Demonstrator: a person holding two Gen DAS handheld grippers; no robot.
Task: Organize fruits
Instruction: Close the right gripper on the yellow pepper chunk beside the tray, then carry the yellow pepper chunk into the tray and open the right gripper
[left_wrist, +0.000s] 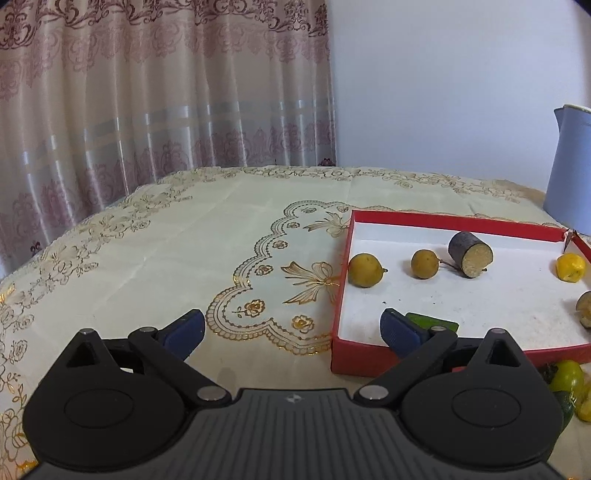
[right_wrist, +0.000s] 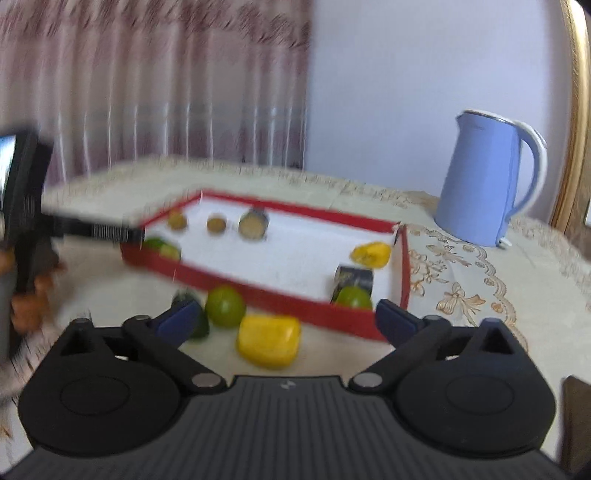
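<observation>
The left gripper (left_wrist: 291, 330) has its jaws spread wide with nothing between them; its right blue pad (left_wrist: 397, 328) hangs over the near left corner of the red tray (left_wrist: 369, 356), just in front of a flat green piece (left_wrist: 437, 320) lying inside. Further into the tray, toward its far wall, sit two small yellow-brown round fruits (left_wrist: 364, 270) (left_wrist: 424, 264) side by side, then a dark-skinned cut cylinder (left_wrist: 470, 254) tipped so its pale face shows. A yellow fruit (left_wrist: 570, 267) lies near the tray's right wall.

The right gripper (right_wrist: 286, 319) is also spread and empty, poised above the worktop (right_wrist: 535, 295) in front of the tray's near wall. The right wrist view is blurred. Between its pads, outside the tray, lie a green round fruit (right_wrist: 225, 306) and a yellow block-shaped fruit (right_wrist: 269, 345), touching or nearly so. Another green fruit (right_wrist: 354, 298) sits inside the tray's near right corner, against a dark piece (right_wrist: 352, 276). A blue kettle (right_wrist: 484, 184) stands toward the far right edge of the worktop, well apart from the tray.
</observation>
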